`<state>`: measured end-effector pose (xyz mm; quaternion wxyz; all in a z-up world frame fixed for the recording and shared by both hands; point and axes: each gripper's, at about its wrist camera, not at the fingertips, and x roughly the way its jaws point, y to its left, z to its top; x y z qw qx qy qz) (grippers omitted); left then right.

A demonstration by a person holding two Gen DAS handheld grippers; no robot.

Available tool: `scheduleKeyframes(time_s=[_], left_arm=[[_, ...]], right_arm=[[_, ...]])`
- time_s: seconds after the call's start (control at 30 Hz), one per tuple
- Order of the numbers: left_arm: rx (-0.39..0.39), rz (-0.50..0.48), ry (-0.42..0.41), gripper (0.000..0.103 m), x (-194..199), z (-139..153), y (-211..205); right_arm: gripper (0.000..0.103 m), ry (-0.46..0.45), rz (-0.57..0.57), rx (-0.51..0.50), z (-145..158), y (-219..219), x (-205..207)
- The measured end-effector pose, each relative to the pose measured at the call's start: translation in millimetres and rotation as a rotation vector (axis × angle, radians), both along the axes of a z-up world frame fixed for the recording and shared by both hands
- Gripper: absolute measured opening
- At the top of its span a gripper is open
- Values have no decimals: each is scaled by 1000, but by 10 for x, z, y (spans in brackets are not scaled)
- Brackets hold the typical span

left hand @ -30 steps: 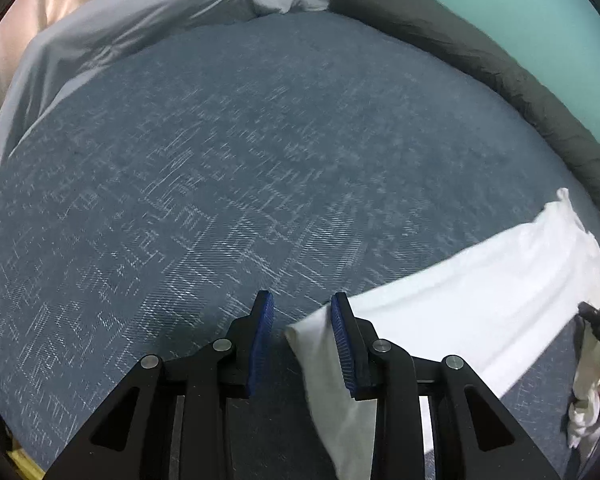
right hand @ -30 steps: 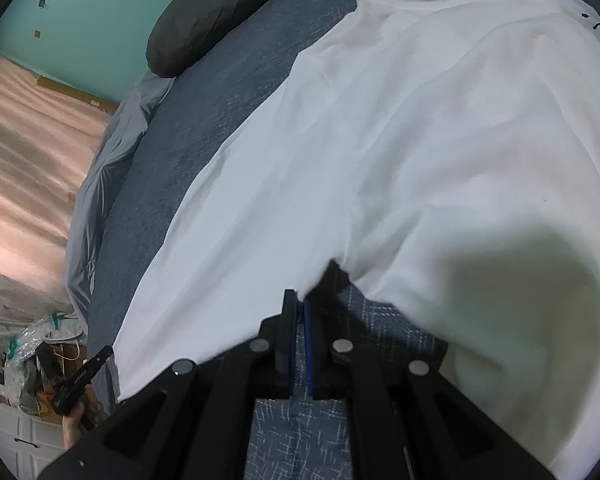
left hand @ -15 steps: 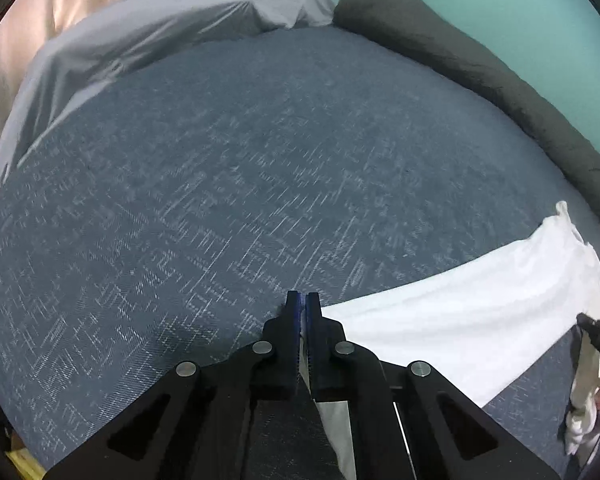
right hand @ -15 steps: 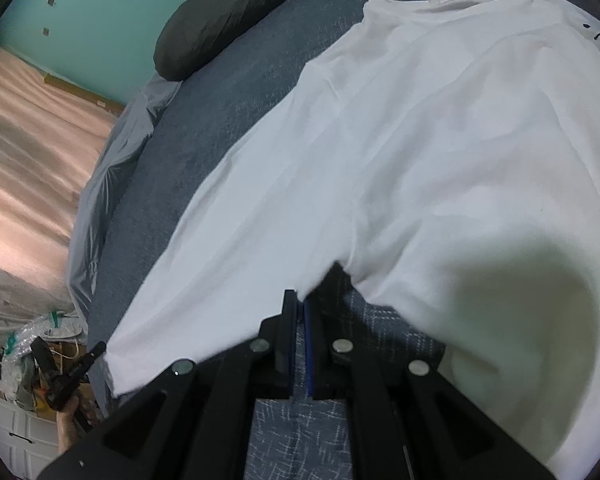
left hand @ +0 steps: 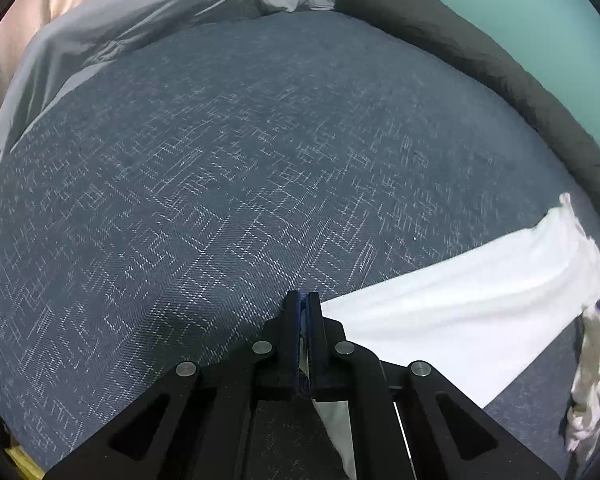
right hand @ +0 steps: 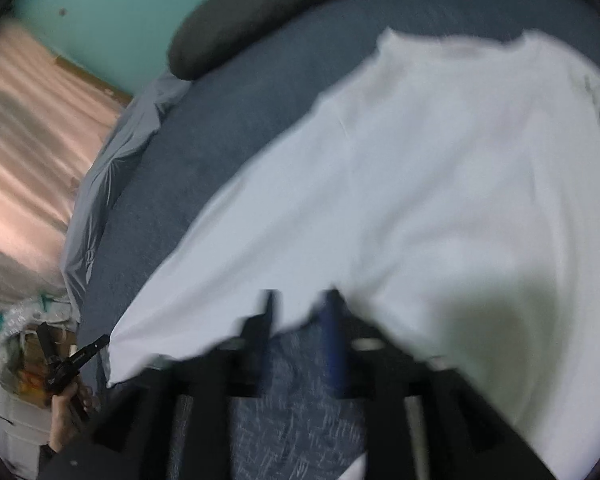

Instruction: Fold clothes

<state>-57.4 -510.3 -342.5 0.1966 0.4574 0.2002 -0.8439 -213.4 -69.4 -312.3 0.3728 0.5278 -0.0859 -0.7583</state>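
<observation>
Two grippers: left gripper [left hand: 303, 300] clamps the white shirt [left hand: 460, 300] corner at lower centre; right gripper [right hand: 298, 300], blurred, jaws just opening, shirt hem between. Bare blue bedcover [left hand: 220, 160] fills upper left.

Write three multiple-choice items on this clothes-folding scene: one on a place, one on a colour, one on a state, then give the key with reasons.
1. Where does the dark bolster pillow lie?
A. along the bed's far edge by the wall
B. on top of the shirt
C. on the floor

2. What colour is the garment being folded?
A. red
B. white
C. black

3. How does the left hand-held gripper stand?
A. wide open above the bedcover
B. shut on nothing
C. shut on the shirt's edge

Key:
1 A, the dark bolster pillow runs along the blue bedcover below the teal wall.
2 B, the shirt is plainly white.
3 C, the left hand-held gripper has white cloth pinched between its closed pads.
</observation>
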Motion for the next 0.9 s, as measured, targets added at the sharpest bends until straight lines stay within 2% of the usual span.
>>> scheduleKeyframes(time_s=[0.03, 0.17, 0.3, 0.5, 0.7, 0.77, 0.83, 0.9], left_arm=[[-3, -3, -4, 3, -11, -8, 5], [-8, -12, -7, 3, -47, -17, -9], [-19, -33, -12, 3, -100, -25, -31], [-21, -54, -18, 3, -187, -55, -84], [-28, -70, -11, 3, -264, -73, -126], [-34, -74, -9, 3, -286, -84, -138], [-38, -78, -5, 3, -301, -91, -148], [-41, -80, 1, 3, -312, -86, -156]], right_arm=[[55, 11, 19, -1, 59, -104, -62], [55, -6, 66, 10, 99, -510, -333], [55, -35, 35, 27, 78, -908, -630], [55, -66, 37, 130, -68, -1412, -939], [54, -72, 42, 269, -244, -1716, -1082], [42, -59, 39, 299, -273, -1774, -1100], [15, -49, 44, 299, -292, -1812, -1109], [4, -43, 52, 293, -308, -1839, -1117]])
